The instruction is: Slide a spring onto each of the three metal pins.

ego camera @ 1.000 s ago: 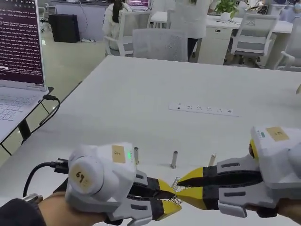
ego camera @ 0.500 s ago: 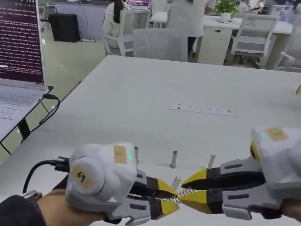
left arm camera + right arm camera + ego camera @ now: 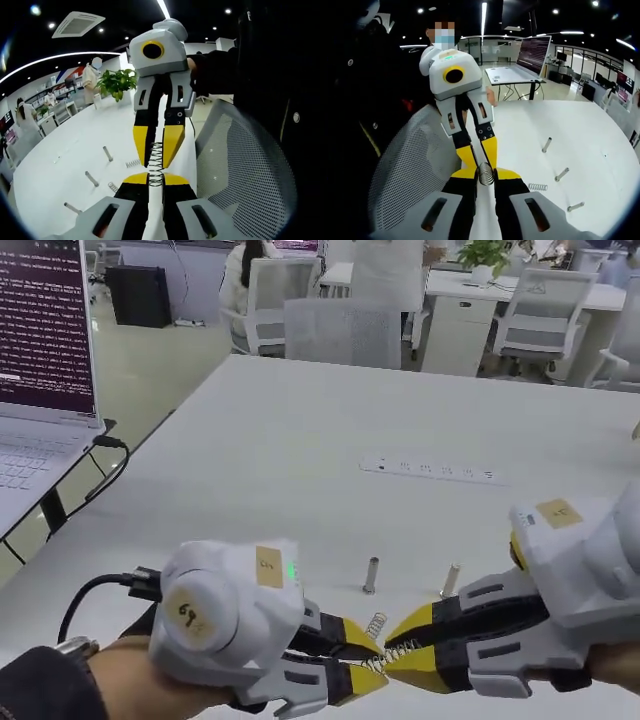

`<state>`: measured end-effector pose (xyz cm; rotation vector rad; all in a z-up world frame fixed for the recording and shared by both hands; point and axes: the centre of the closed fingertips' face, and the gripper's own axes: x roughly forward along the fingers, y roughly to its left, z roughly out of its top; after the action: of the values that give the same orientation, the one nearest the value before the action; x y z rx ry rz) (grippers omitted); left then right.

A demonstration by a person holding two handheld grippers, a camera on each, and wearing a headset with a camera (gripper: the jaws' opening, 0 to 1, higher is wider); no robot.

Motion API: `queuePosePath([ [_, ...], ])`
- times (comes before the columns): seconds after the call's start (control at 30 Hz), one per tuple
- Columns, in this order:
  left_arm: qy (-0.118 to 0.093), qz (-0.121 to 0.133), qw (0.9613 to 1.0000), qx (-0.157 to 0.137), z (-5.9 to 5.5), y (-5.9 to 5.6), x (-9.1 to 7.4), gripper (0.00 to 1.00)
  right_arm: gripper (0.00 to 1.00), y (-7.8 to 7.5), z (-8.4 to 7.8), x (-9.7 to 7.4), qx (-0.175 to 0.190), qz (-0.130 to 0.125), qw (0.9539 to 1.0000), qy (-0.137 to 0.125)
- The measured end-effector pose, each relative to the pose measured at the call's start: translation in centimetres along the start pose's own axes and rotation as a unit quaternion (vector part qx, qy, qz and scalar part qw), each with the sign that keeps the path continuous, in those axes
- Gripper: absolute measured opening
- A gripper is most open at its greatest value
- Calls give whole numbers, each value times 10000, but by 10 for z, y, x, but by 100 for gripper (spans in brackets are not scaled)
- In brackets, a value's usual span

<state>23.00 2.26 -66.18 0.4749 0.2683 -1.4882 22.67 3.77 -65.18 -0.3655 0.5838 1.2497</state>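
While the left gripper and right gripper are both pinching one spring near the table's near edge, a handover is seemingly proceeding. Next, one gripper is needing to release, the other aligning the spring over a pin. The left gripper is hiding one pin in the head view.

White table: pins, springs, power strip

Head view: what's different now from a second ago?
The right gripper drew back a little from the left gripper, then eased closer again, so the spring now shows stretched between them. Both pairs of jaws stay closed on it. The pins and the loose spring haven't moved.
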Motion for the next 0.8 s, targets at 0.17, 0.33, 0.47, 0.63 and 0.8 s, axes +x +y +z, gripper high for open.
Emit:
queuePosePath([
  [0.17,-26,6,10000,-7,1,0,0,1,10,2,0,1,-29,82,9999,99],
  [0.33,-78,3,9999,-86,2,-1,1,1,10,2,0,3,-82,132,9997,195],
  [0.47,-105,2,9999,-82,3,0,1,1,10,2,0,3,-90,184,9995,254],
  [0.63,-121,10,9999,-69,4,0,2,1,9,2,0,3,-120,288,9988,381],
  [0.8,-183,52,9998,-94,5,1,2,1,9,2,-1,2,-148,349,9978,552],
])
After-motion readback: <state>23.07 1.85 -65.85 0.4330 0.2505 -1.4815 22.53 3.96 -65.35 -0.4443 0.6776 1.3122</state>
